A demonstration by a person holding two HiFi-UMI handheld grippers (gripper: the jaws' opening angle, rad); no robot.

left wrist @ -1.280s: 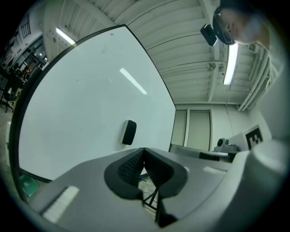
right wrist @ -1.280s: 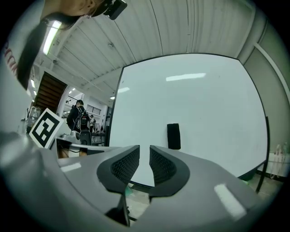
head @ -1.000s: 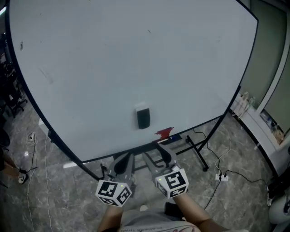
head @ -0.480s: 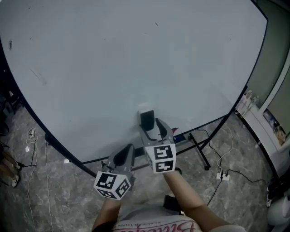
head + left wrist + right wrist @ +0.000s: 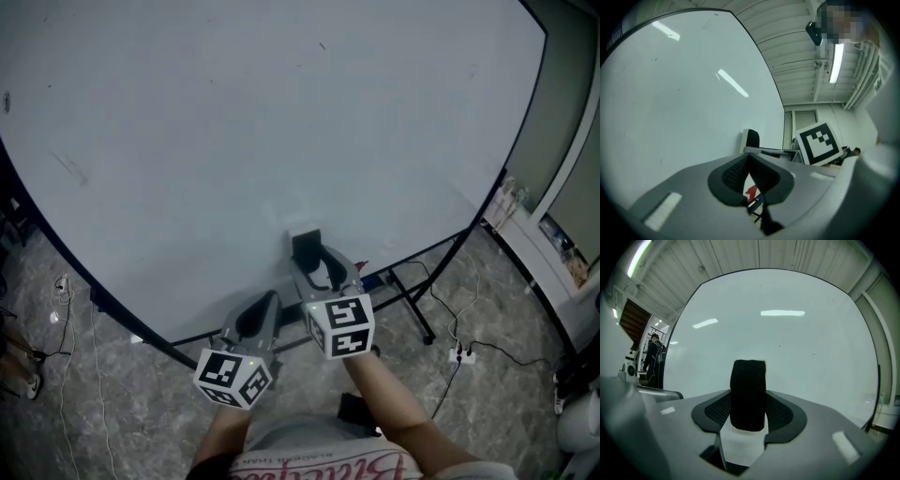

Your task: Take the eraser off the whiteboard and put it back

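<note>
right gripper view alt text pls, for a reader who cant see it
A black eraser on a whiteboard fills the gap between the two grey jaws of the right gripper, which have just been closing and now touch its sides. A person stands far off at the left edge.

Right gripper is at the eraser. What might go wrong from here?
The right gripper, whose jaws have just been closing, has the eraser between its pads, but the eraser stands taller than them; it may twist or slip when pulled off the whiteboard. The left gripper, shut, hangs close beside the right and could get bumped.
</note>
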